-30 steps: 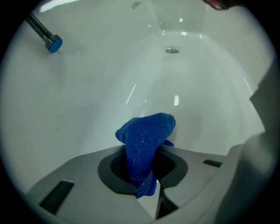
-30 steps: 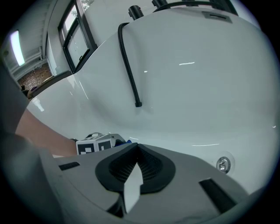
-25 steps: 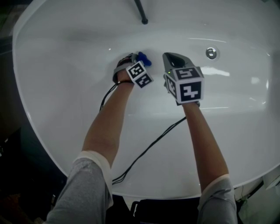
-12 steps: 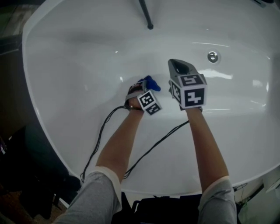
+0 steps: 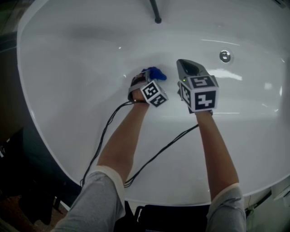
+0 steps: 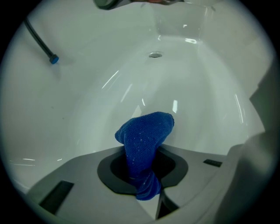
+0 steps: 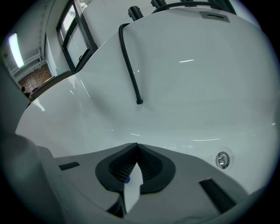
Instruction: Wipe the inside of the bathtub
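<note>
1. Two tools are inside the white bathtub (image 5: pixel 68 68), one in each of the person's hands.
2. The left tool (image 5: pixel 148 80) is squeezed tight on a blue cloth (image 5: pixel 155 72). The cloth pokes out past the tips in a soft lump.
3. The cloth is low in the tub, near the middle. I cannot tell if it touches the white wall.
4. The right tool (image 5: pixel 188 67) is just beside the left one. Its jaws are pressed together at the tips, with nothing between them.
5. A small round metal piece (image 5: pixel 224 55) sits in the tub wall, past the right tool.
6. A black hose (image 5: pixel 155 11) hangs down the far wall of the tub. Its end is well apart from both tools.
7. Black cords (image 5: pixel 105 136) run from the tools back over the near rim of the tub.
8. Both arms reach down into the tub, and they have gray sleeves (image 5: pixel 97 204).
</note>
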Demonstrator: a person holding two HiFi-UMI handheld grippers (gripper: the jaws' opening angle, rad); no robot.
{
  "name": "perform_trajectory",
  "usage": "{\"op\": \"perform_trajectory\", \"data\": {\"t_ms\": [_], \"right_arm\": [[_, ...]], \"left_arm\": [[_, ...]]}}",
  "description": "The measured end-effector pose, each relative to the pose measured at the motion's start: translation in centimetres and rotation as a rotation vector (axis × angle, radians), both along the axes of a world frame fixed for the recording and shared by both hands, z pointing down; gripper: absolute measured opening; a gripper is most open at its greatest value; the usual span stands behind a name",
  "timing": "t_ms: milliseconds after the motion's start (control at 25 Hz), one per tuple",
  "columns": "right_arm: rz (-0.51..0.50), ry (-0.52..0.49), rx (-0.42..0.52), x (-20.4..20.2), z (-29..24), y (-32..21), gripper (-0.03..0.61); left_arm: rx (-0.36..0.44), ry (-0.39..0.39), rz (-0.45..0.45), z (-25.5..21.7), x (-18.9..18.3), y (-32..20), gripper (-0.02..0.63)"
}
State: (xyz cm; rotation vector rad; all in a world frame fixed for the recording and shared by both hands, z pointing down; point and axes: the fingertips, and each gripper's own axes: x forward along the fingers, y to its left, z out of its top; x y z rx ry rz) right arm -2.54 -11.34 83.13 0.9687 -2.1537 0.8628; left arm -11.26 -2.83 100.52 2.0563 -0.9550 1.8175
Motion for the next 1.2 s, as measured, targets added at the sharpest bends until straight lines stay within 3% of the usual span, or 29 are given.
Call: {"op": "perform_trajectory", "data": {"t_ms": [80, 240, 440, 720, 960, 1200], "right_arm": [[0.002, -0.002, 0.0, 0.1, 0.3, -0.1, 0.008], [0.002, 0.002, -0.004, 0.1, 0.8, 0.0, 0.008], [-0.003, 0.004, -0.003, 0.1, 1.1, 0.0, 0.008], [-0.008, 0.003, 0.013, -0.1, 1.3, -0.5, 0.008], [-0.004, 0.009, 0.014, 0.4, 1.2, -0.7, 0.008], [0.001, -0.001, 0.027, 0.0, 0.4, -1.4, 0.008]], "left_arm": [[0.008, 0.019, -0.099, 0.0, -0.9, -2.0, 0.081], [-0.001, 0.101, -0.38, 0.1, -2.7, -5.0, 0.081], [-0.021, 0.178, -0.613, 0.3, -4.8, -8.4, 0.084], [0.017, 0.195, -0.712, -0.1, -7.2, -13.2, 0.084], [-0.004, 0.259, -0.831, -0.4, -8.4, -15.8, 0.084], [0.108, 0.255, -0.862, -3.1, -11.2, -18.7, 0.084]]}}
